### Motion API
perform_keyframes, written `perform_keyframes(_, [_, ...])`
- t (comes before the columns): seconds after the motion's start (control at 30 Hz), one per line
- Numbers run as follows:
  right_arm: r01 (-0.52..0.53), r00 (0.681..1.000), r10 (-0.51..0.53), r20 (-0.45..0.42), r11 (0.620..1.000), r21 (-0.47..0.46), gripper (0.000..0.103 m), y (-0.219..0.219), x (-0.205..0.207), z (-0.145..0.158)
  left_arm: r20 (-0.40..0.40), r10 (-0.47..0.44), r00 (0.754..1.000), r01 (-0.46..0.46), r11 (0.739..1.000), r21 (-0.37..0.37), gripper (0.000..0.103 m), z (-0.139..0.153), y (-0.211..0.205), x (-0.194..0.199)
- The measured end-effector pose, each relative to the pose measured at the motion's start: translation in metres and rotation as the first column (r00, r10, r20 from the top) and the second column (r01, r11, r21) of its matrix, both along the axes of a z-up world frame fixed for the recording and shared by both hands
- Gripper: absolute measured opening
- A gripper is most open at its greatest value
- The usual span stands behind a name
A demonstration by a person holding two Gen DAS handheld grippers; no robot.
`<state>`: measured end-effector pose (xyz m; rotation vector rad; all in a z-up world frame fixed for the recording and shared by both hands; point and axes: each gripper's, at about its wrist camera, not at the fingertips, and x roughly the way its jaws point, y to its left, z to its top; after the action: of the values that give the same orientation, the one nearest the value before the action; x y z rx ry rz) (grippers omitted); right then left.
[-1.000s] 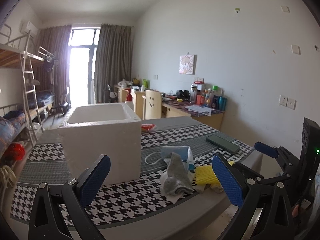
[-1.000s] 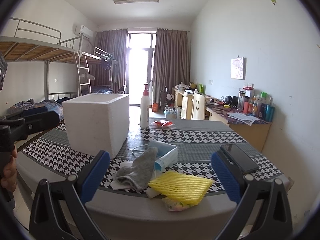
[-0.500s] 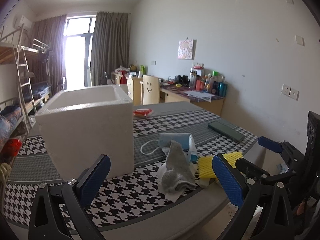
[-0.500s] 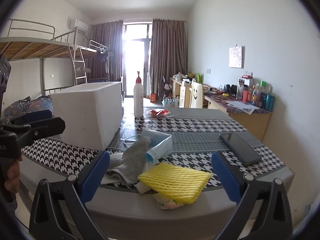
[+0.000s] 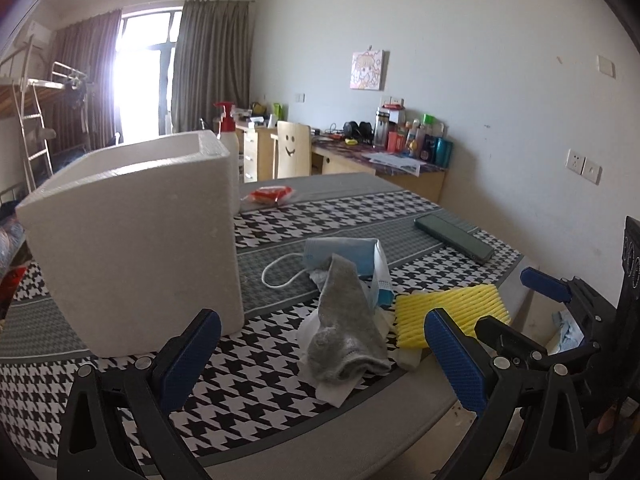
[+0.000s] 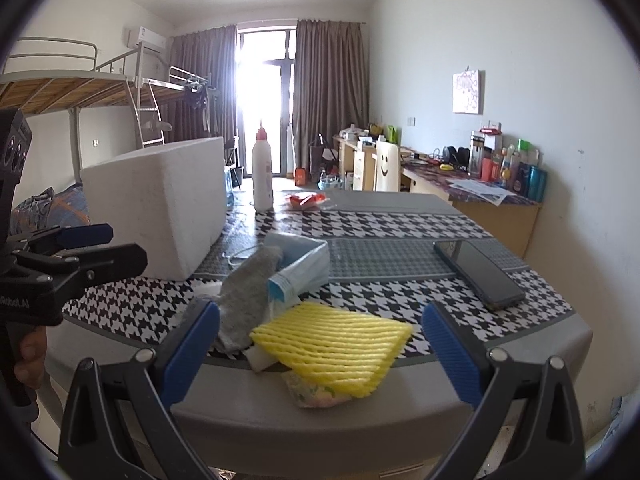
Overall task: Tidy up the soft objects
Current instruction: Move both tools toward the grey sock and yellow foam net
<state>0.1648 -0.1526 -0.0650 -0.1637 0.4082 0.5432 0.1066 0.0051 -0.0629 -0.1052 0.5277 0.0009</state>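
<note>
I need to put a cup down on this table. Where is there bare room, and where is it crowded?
Bare cloth lies between the phone and the red packet, and in front of the foam box on the near left. The near edge is crowded: the grey sock, blue pack and yellow foam net overlap there.

Foam box [image 5: 132,248] interior hidden behind near wall in both views. Pump bottle [image 5: 227,136] mostly screened by box in left wrist view. White tissue [image 5: 334,386] largely buried under grey sock [image 5: 344,328]. Small floral packet [image 6: 316,394] half covered by yellow foam net [image 6: 332,342], print unreadable. Desk bottles [image 6: 516,166] too small to identify. Holder's hand [image 6: 28,354] cut by left edge.
</note>
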Motion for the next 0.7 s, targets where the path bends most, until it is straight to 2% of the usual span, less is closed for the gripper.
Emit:
perform_keyframes(0.47, [0.0, 0.999, -0.001, -0.039, 1.0, -0.015, 0.102, -0.005, 0.012, -0.012, -0.098, 0.005, 0.995, -0.008, 1.0, -0.027, 0.102, -0.018, -0.001, 0.039])
perform_keyframes(0.6, [0.008, 0.999, -0.009, -0.045, 1.0, -0.022, 0.102, -0.006, 0.017, -0.016, -0.119, -0.001, 0.993, 0.0, 1.0, -0.007, 0.102, -0.024, -0.005, 0.049])
perform_keyframes(0.7, [0.006, 0.999, -0.007, -0.053, 1.0, -0.018, 0.102, -0.007, 0.018, -0.017, -0.134, -0.019, 0.991, 0.019, 1.0, -0.006, 0.097, -0.027, -0.01, 0.057])
